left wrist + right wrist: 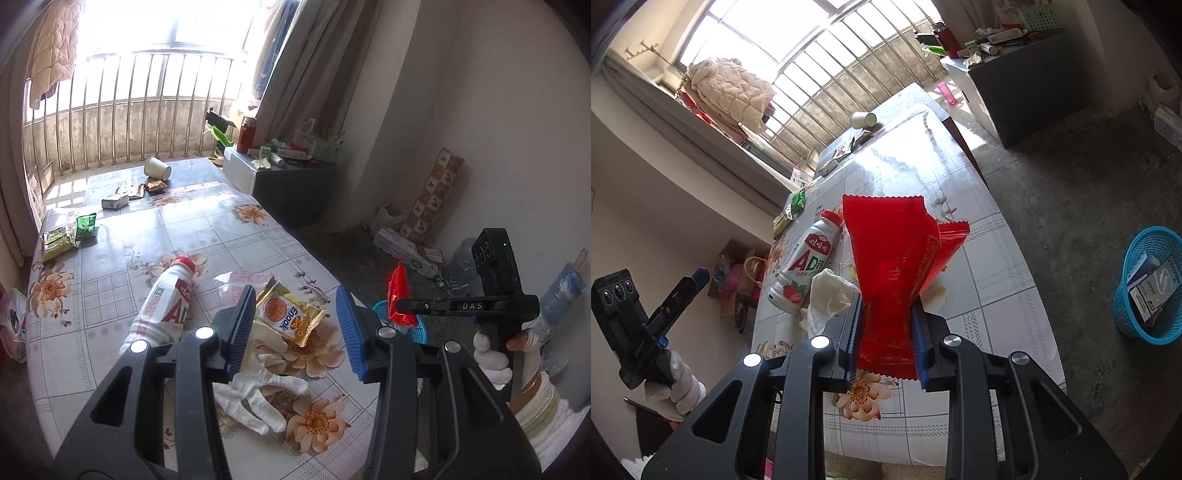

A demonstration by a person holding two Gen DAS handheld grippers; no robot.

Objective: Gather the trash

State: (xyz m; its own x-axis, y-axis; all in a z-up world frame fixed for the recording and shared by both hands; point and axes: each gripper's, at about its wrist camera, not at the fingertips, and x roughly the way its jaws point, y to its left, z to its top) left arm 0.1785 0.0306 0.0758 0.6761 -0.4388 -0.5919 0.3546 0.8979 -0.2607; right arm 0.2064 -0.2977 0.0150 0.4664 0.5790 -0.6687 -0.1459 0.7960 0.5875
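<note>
Right wrist: your right gripper (886, 325) clamps the red wrapper (890, 251), light, crinkly; left gripper (295, 325) jaws apart over the yellow snack packet (288, 314), limp—pinch its edge.

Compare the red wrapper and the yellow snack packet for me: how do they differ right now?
The red wrapper is clamped upright in the right gripper, off the table; the yellow snack packet lies flat on the tablecloth, gripped by nothing. The left gripper is open above the packet, not touching it. The wrapper is plain red with faint gold print; the packet shows round biscuits. Both are crinkled foil snack packaging.
</note>
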